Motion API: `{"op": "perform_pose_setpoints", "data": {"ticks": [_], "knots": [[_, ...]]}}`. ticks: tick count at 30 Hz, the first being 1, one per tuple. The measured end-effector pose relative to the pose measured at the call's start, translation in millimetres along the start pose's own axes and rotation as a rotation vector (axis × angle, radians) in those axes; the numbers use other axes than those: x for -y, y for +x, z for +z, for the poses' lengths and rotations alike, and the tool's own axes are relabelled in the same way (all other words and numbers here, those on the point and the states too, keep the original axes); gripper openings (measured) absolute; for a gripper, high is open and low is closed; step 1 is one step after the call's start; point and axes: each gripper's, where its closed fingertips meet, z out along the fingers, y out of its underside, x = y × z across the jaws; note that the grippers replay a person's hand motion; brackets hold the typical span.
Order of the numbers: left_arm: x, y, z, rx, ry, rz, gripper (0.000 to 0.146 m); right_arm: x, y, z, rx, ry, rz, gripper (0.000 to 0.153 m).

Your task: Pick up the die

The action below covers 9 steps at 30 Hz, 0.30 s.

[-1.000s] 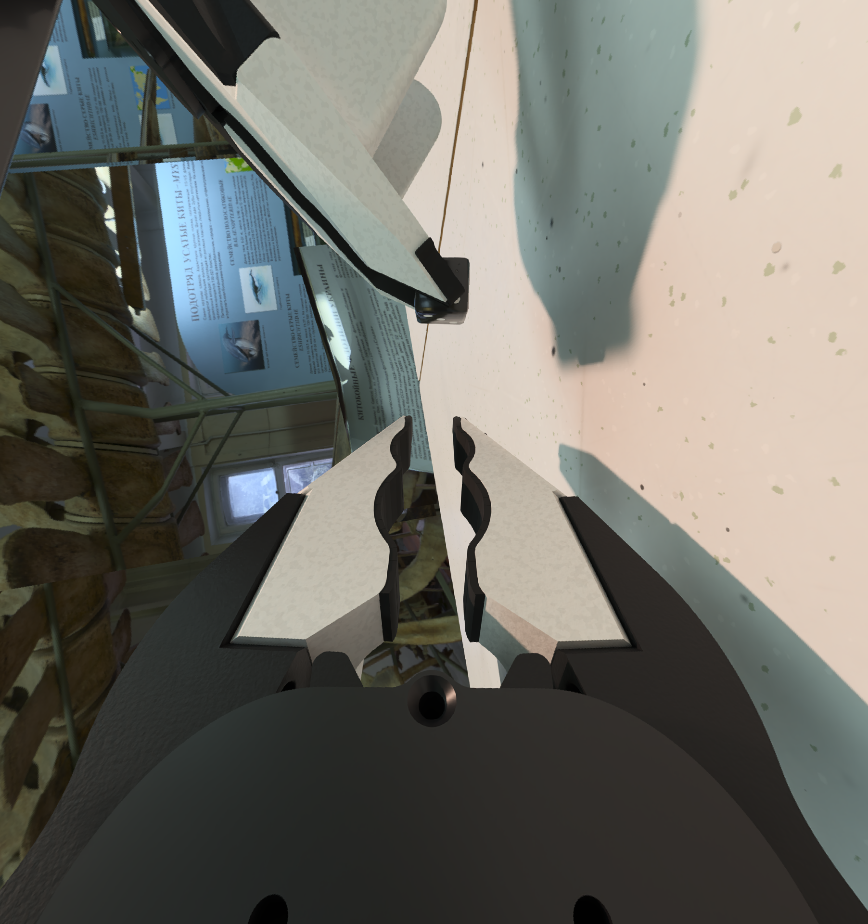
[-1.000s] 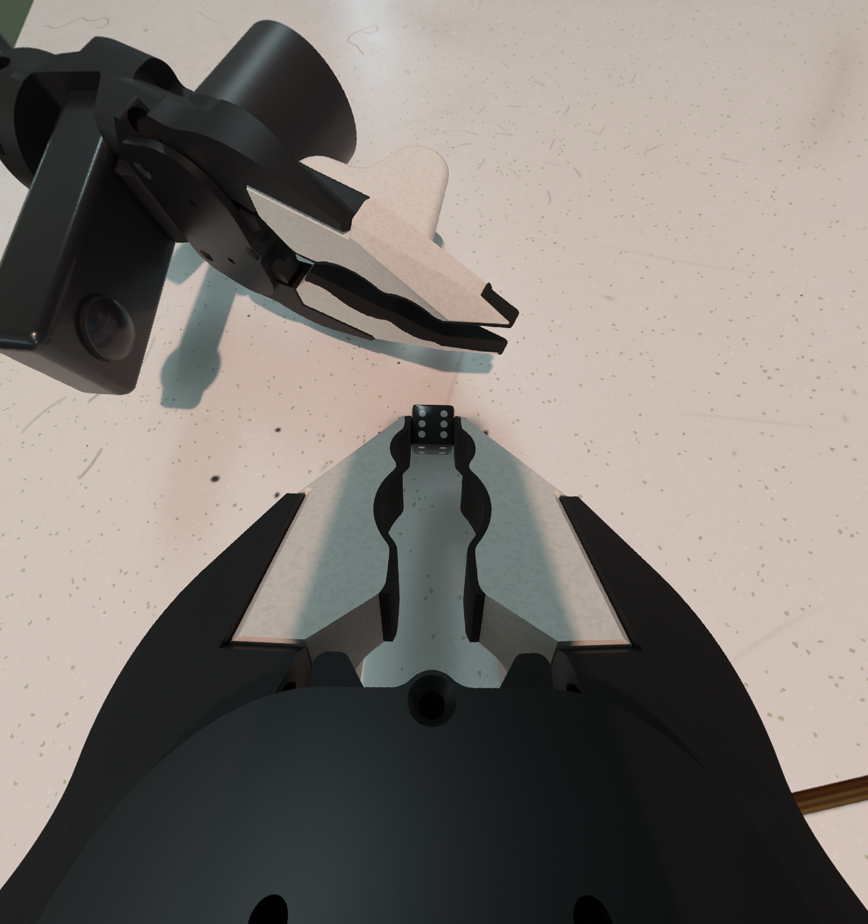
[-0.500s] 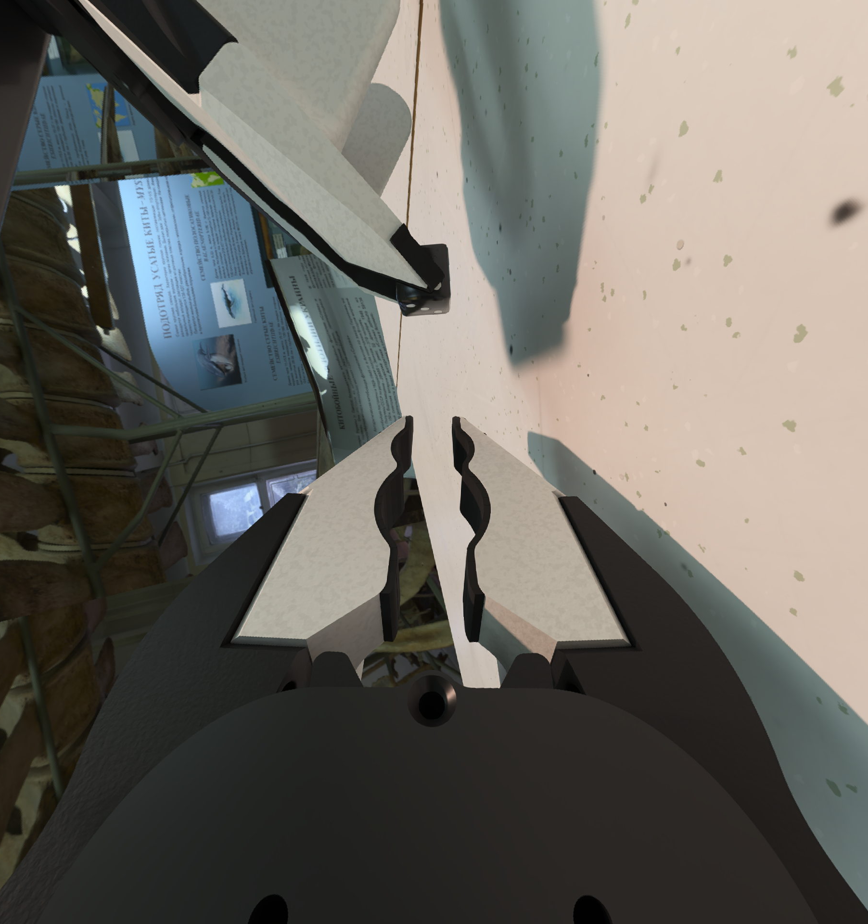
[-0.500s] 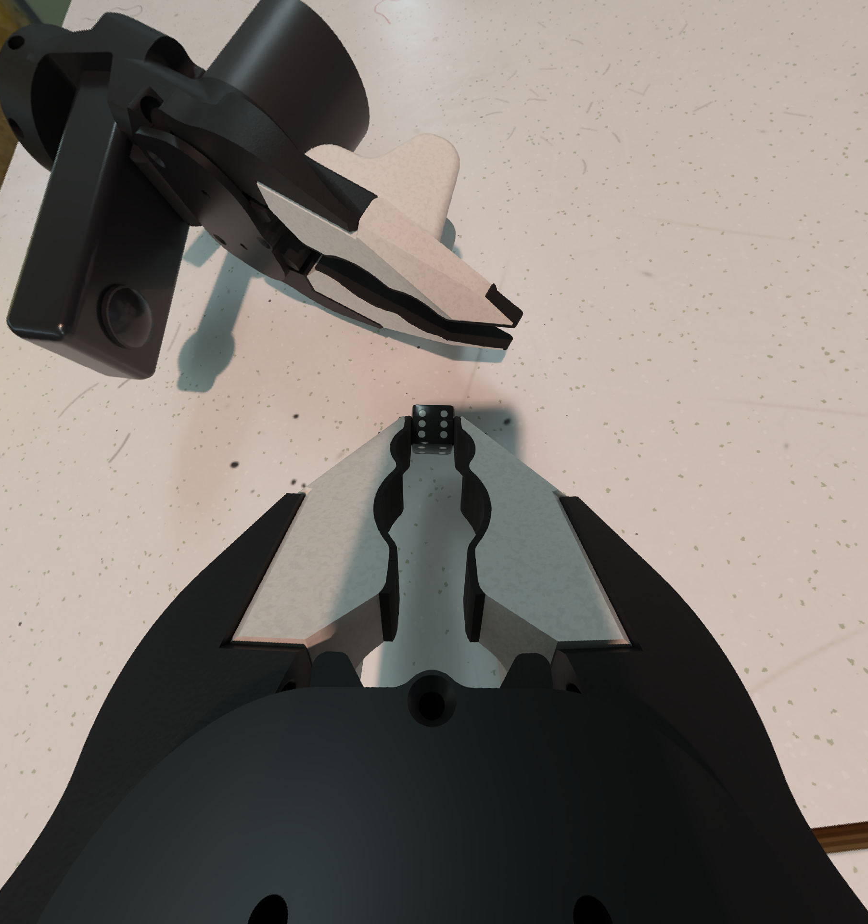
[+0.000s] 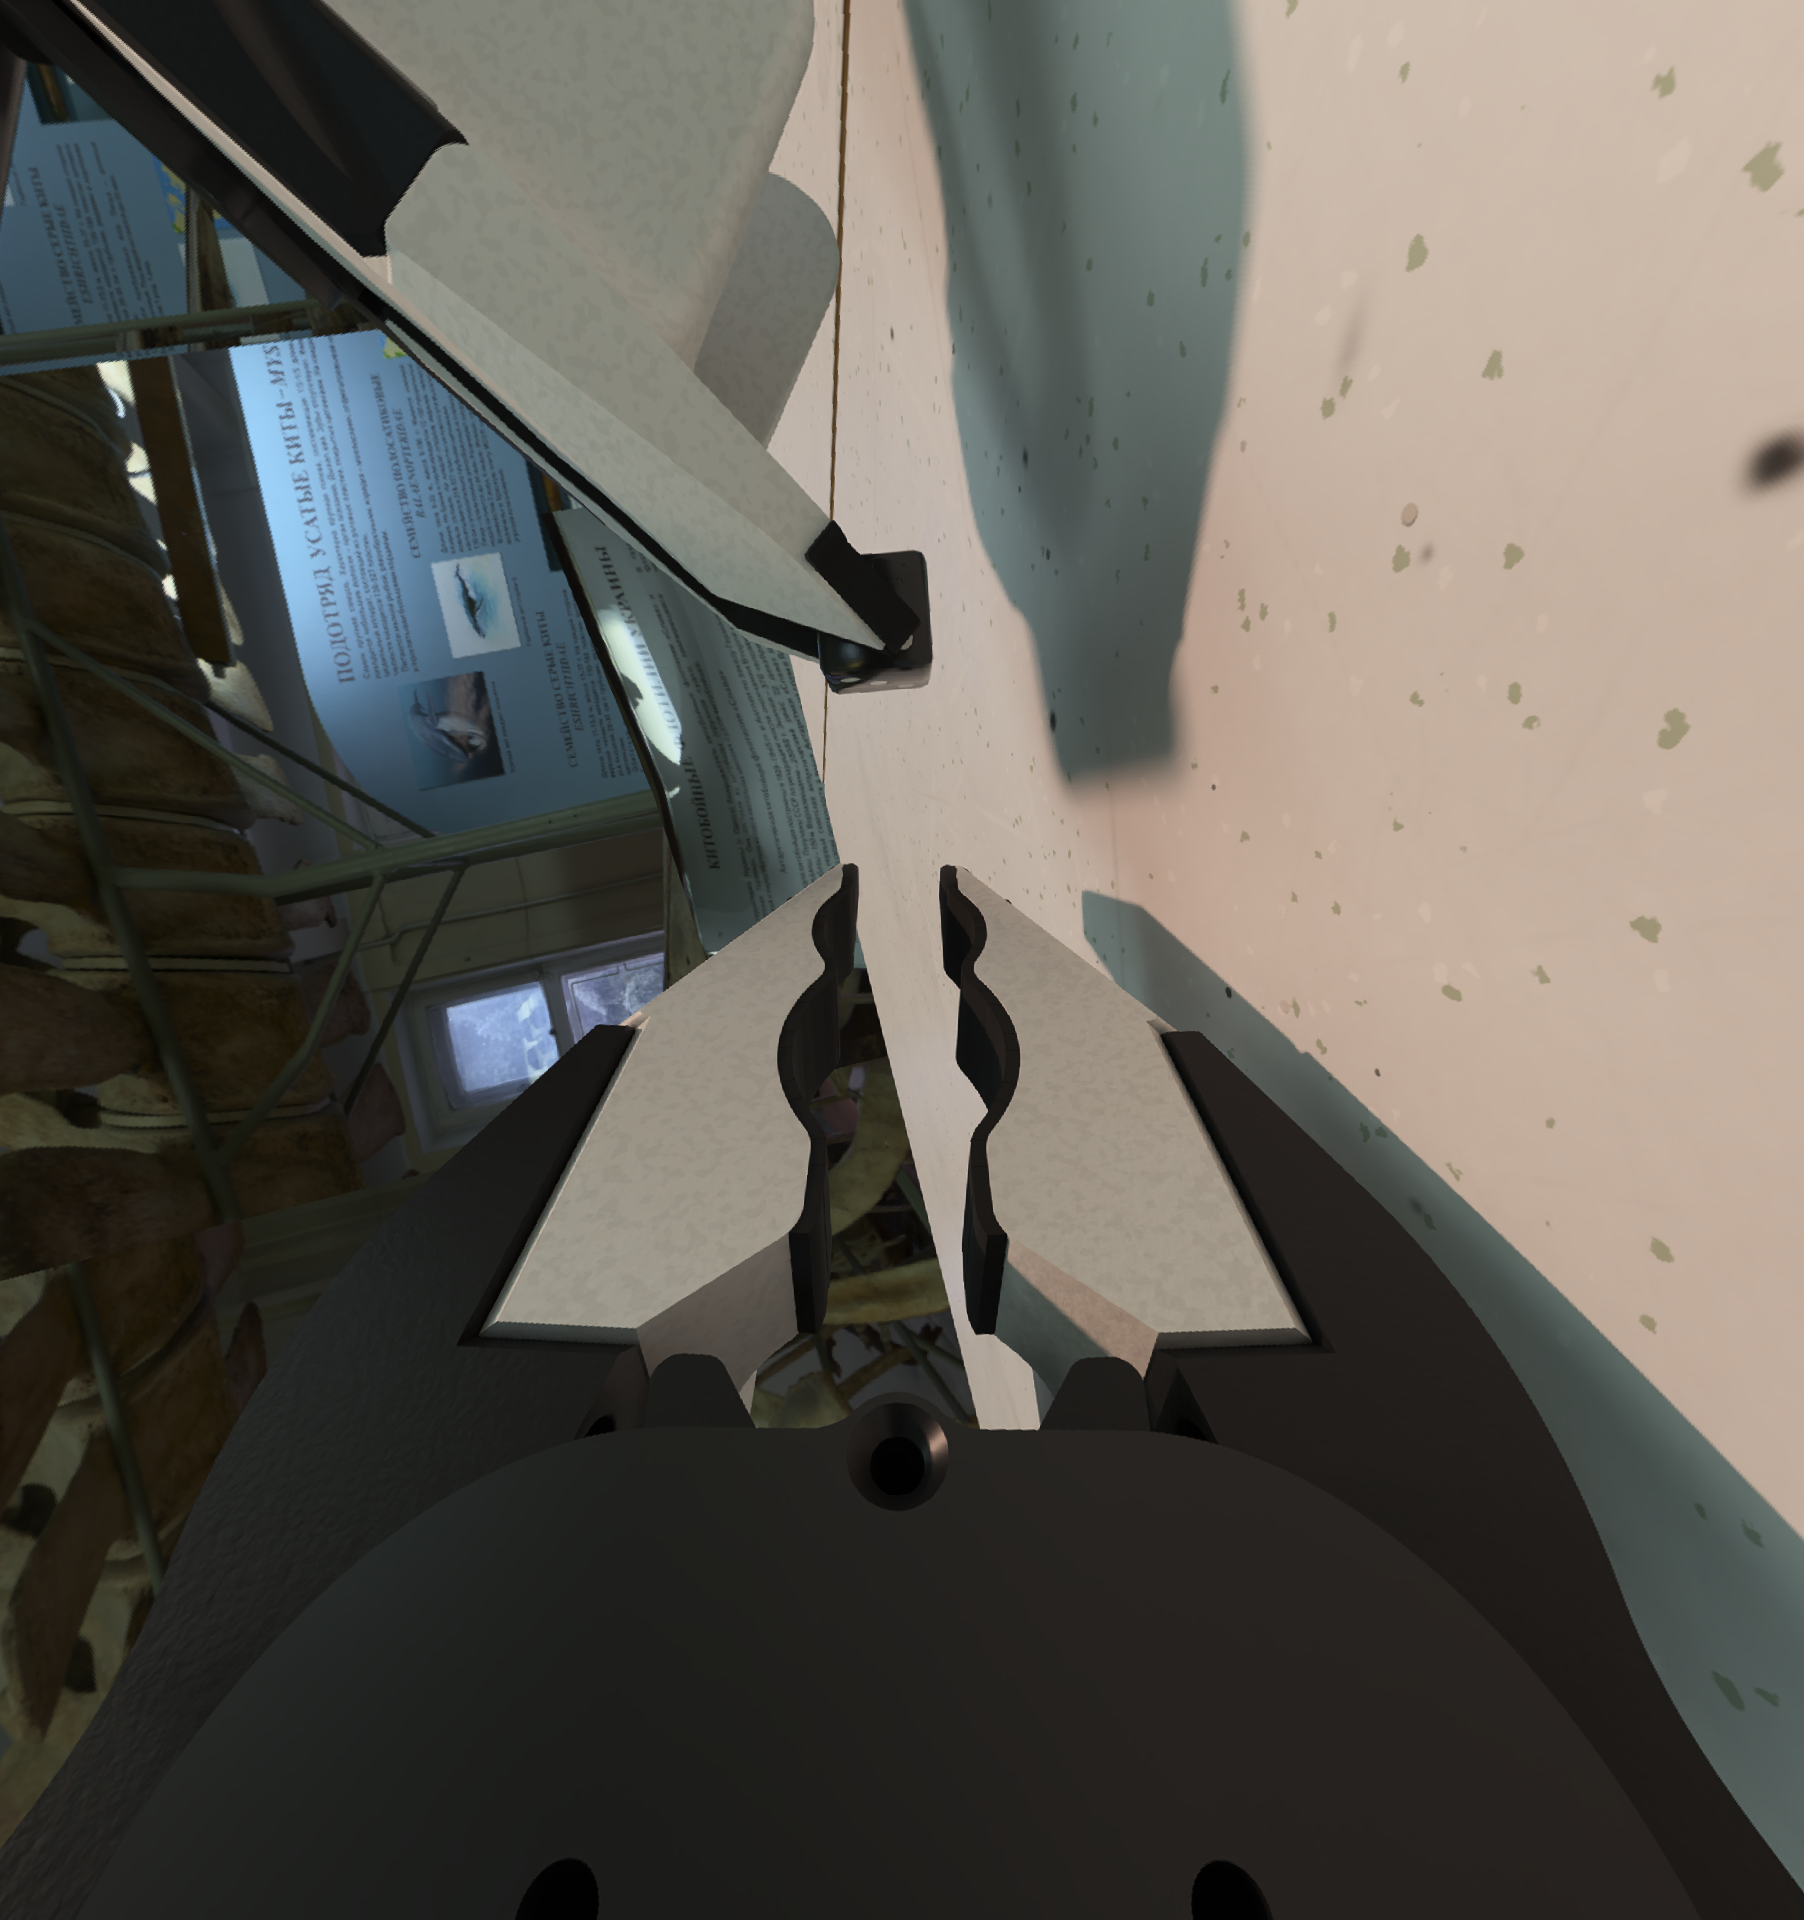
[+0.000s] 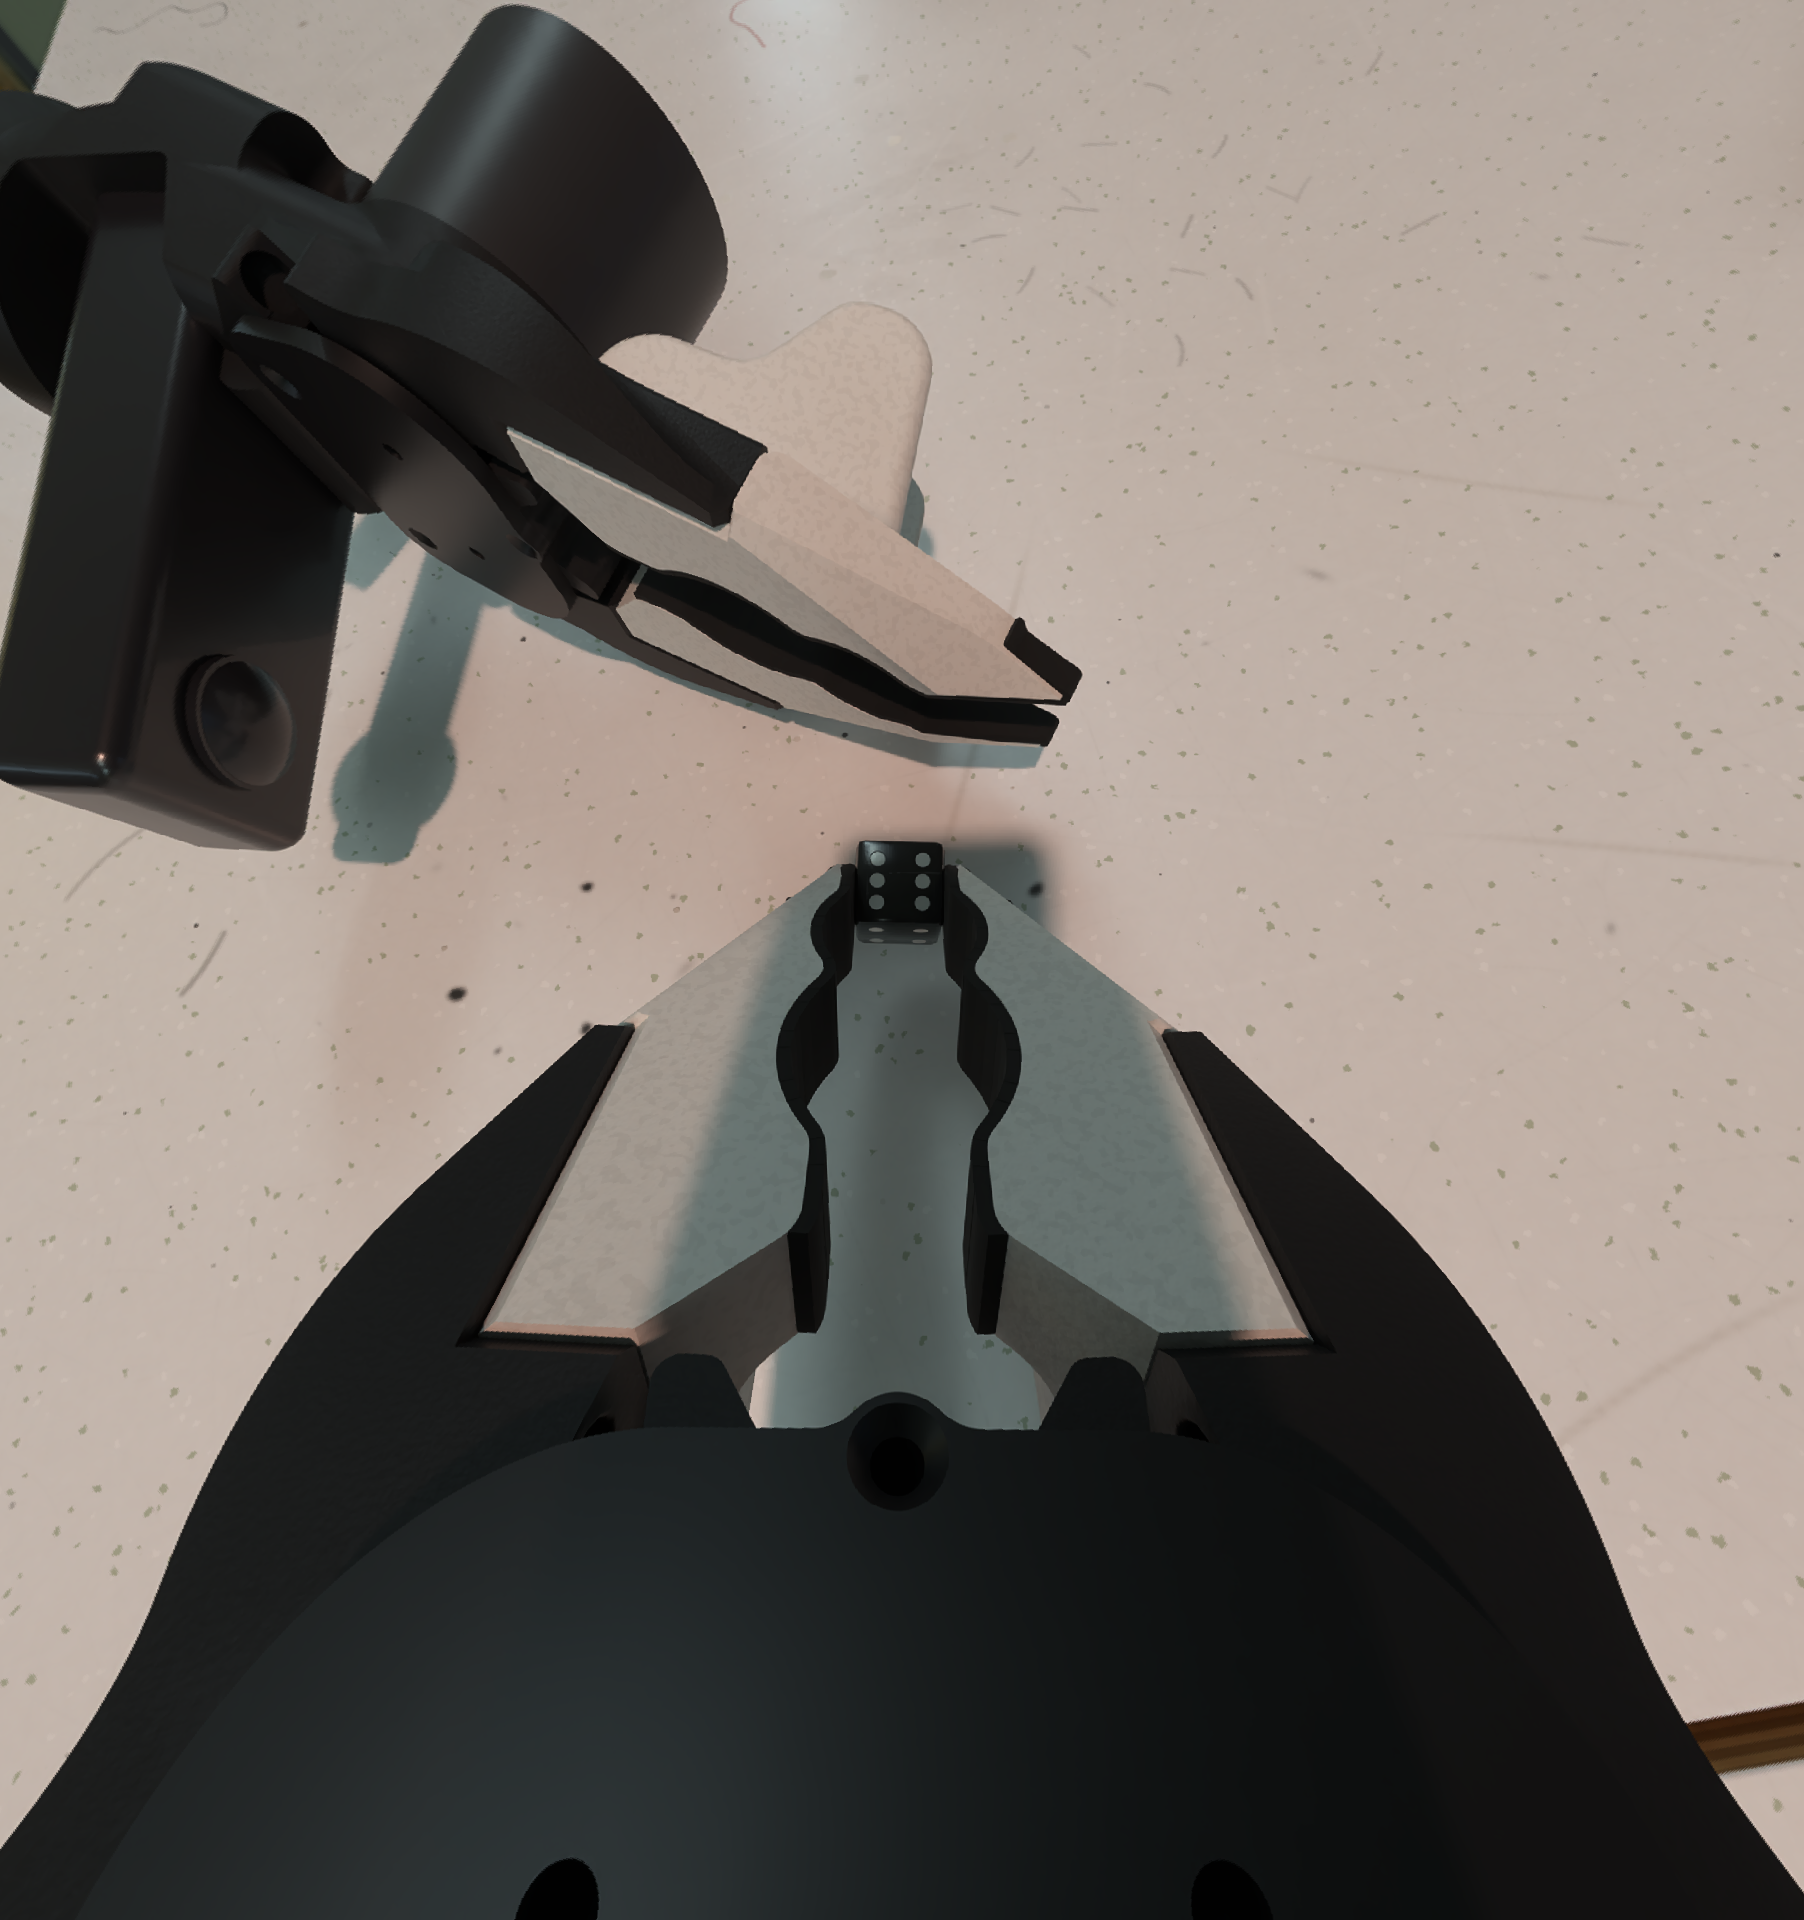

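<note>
The die (image 6: 898, 883) is small and black with white pips. My right gripper (image 6: 900, 875) is shut on it at the fingertips and holds it a little above the pale speckled table (image 6: 1397, 520); its shadow falls just to the right. In the left wrist view the die (image 5: 882, 623) shows at the tip of the right gripper (image 5: 862, 639), clear of the table (image 5: 1500, 935). My left gripper (image 5: 900, 878) is empty, its jaws a narrow gap apart. It hovers tilted just beyond the die in the right wrist view (image 6: 1049, 691).
A wooden table edge (image 6: 1771, 1756) shows at the lower right of the right wrist view. Beyond the table's far edge (image 5: 836, 416) stand blue display panels (image 5: 410, 582) and a large skeleton (image 5: 67, 935).
The right gripper has risen slightly with the die in it, and the die's shadow has drawn away to the right. The left gripper has kept its narrow gap and drifted a little.
</note>
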Motion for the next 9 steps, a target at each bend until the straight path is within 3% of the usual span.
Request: {"op": "perform_pose_setpoints", "data": {"ticks": [9], "knots": [[3.1,-0.4,0.0,0.001,0.005,-0.005,0.015,0.1,0.5,-0.7,-0.005,0.005,-0.003,0.016]]}}
